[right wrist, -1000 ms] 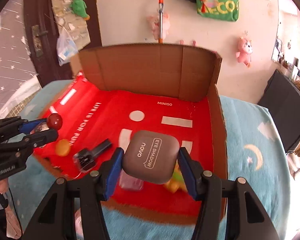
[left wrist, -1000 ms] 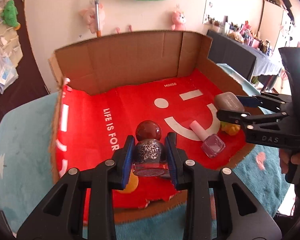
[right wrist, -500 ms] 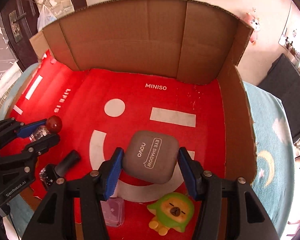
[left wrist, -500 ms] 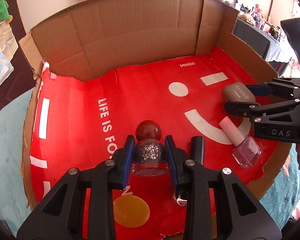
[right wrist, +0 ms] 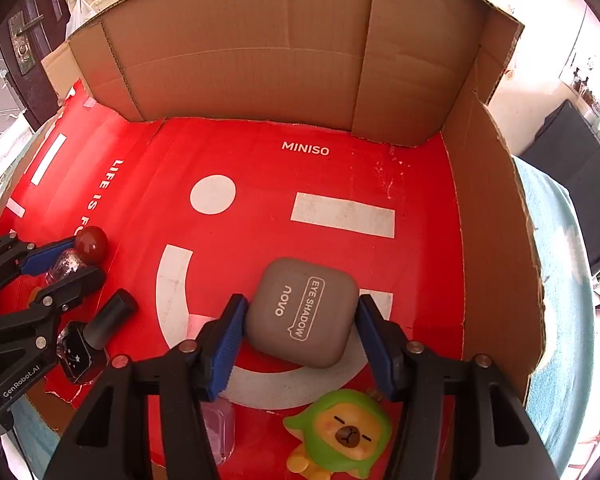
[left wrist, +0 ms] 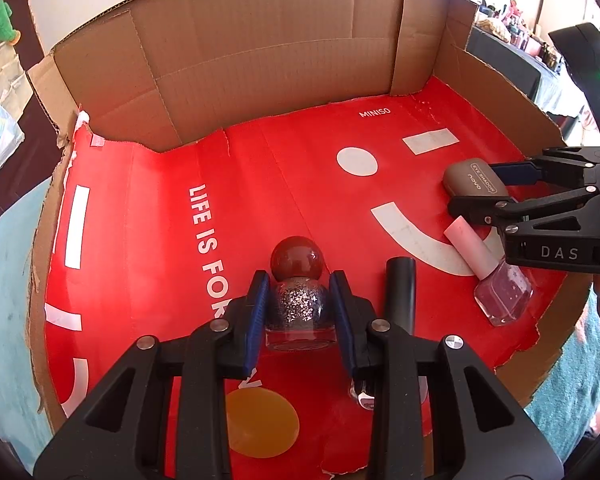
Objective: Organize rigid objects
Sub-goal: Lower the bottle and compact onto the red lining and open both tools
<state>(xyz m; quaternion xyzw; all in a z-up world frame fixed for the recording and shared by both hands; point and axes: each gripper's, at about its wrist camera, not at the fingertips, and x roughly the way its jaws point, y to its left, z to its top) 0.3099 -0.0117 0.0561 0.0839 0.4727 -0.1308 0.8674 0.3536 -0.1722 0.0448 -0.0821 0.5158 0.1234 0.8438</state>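
Left wrist view: left gripper (left wrist: 300,312) fingers clamped on glitter polish bottle (left wrist: 298,312), over near-centre of red box floor (left wrist: 148,240); pink polish bottle (left wrist: 496,284) lies right.

Right wrist view: right gripper (right wrist: 300,336) fingers grip grey eyeshadow case (right wrist: 302,312), near right; green toy (right wrist: 340,436) nearer.

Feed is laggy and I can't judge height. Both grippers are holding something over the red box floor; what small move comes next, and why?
Probably lower both a little further, then open. The left gripper is shut on the glitter polish bottle and the right gripper on the eye shadow case, each over a bare patch of the cardboard box floor. Whether either touches down, I cannot tell.
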